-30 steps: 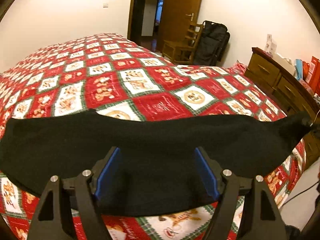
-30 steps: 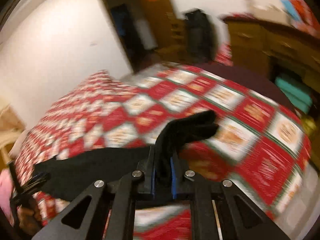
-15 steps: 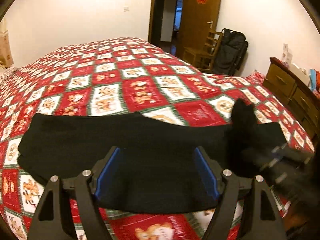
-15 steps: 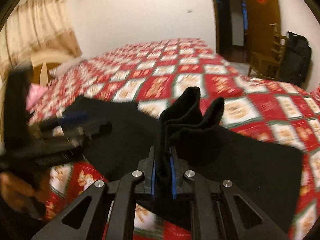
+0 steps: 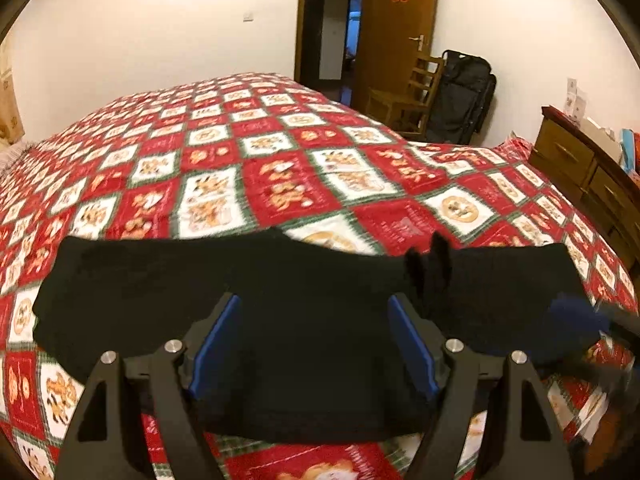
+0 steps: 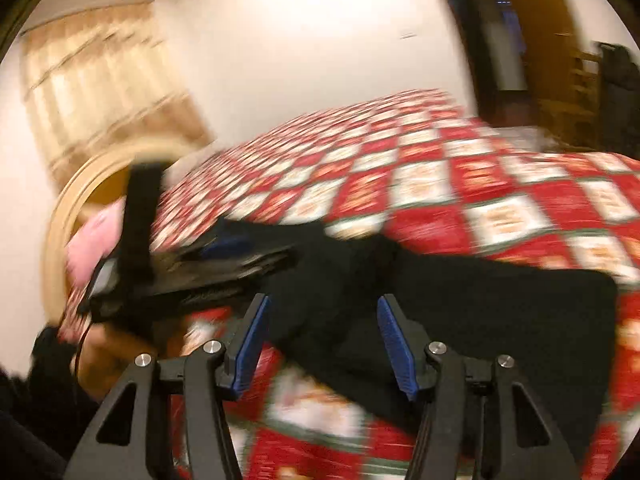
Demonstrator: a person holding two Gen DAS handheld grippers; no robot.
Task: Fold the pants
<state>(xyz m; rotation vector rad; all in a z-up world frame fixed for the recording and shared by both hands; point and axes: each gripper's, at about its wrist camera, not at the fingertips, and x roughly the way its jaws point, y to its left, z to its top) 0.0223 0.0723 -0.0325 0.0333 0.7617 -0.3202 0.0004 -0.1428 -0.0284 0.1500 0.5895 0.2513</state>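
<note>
Black pants (image 5: 168, 304), soft matte knit, are laid flat as a long strip across the near edge of the bed. The bedspread (image 5: 280, 184) is patterned in red and white squares with green borders. A small bunched ridge of the fabric (image 5: 430, 268) is seen standing up right of centre.

Past the bed, an open wooden door (image 5: 394, 28), a wooden chair (image 5: 408, 96) and a black bag (image 5: 464, 96) are seen against the white wall; a brown dresser (image 5: 580, 164) is set at the right. In the right wrist view, much blurred, a curtain (image 6: 100, 92) and something pink (image 6: 96, 240) are seen at the left.

The left gripper (image 5: 316, 344) is held wide apart over the pants, blue pads (image 5: 212, 344) clear of the cloth, nothing clamped. The right gripper (image 6: 320, 340) is caught opening, pants fabric lying between its jaws but not pressed by the pads (image 6: 394, 340); the cloth is released. Whether the fingertips touch the fabric below cannot be told.
</note>
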